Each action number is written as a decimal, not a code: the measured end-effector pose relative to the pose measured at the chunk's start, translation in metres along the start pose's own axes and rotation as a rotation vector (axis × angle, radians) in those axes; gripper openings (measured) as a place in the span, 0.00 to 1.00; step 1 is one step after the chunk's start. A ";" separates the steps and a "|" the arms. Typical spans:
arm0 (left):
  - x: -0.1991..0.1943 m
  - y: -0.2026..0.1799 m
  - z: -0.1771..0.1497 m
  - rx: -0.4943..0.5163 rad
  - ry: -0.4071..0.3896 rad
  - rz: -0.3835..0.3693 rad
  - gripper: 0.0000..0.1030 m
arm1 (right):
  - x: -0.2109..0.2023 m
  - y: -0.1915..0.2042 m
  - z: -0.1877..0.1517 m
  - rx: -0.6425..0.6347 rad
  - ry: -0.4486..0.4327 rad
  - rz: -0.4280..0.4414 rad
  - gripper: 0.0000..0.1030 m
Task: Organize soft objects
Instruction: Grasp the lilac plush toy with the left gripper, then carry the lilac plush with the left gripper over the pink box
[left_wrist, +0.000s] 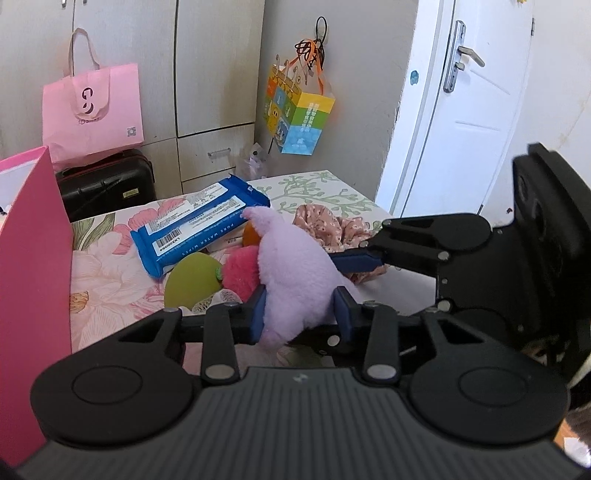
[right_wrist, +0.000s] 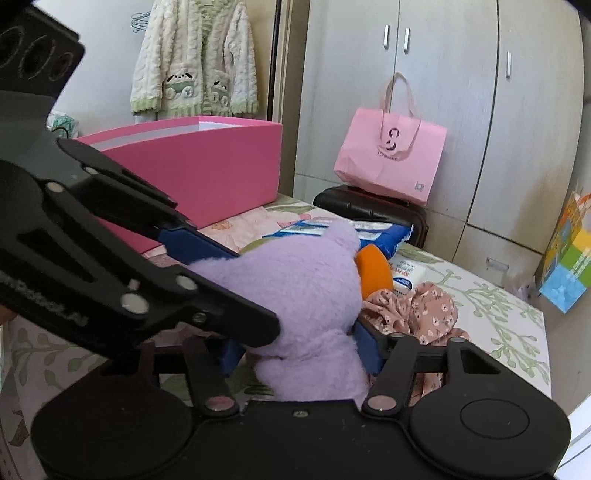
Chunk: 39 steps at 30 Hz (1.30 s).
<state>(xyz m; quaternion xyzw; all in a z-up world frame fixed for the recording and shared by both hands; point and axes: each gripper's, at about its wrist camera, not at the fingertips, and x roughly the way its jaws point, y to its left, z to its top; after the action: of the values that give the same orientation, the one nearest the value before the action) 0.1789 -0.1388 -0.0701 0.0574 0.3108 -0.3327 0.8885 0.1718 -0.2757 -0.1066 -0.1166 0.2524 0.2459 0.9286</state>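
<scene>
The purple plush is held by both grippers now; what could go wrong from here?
1. Both the left gripper and the right gripper pinch one purple plush. If the hands pull apart, a seam may stretch or one grip may slip.
2. The plush touches the pink toy and lies close to the floral cloth; lifting may drag them.
3. The pink box has a tall wall; a low carry may catch the plush on it.

The pink box (right_wrist: 207, 166) wall blocks one side of the bed (left_wrist: 110, 280) — wipes pack (left_wrist: 199, 225) and soft toys crowd the middle.
</scene>
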 end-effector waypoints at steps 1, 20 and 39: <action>-0.002 -0.001 0.002 -0.002 -0.006 0.000 0.36 | -0.002 0.002 0.001 0.007 -0.006 -0.015 0.58; -0.051 -0.021 0.001 -0.029 0.001 -0.025 0.36 | -0.049 0.041 0.016 0.061 0.000 -0.115 0.56; -0.131 0.000 -0.039 -0.159 0.140 -0.153 0.36 | -0.089 0.118 0.025 0.054 0.107 0.000 0.56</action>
<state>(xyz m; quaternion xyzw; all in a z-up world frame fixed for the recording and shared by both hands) 0.0824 -0.0540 -0.0244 -0.0139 0.4007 -0.3689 0.8385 0.0547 -0.2020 -0.0498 -0.1043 0.3081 0.2323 0.9166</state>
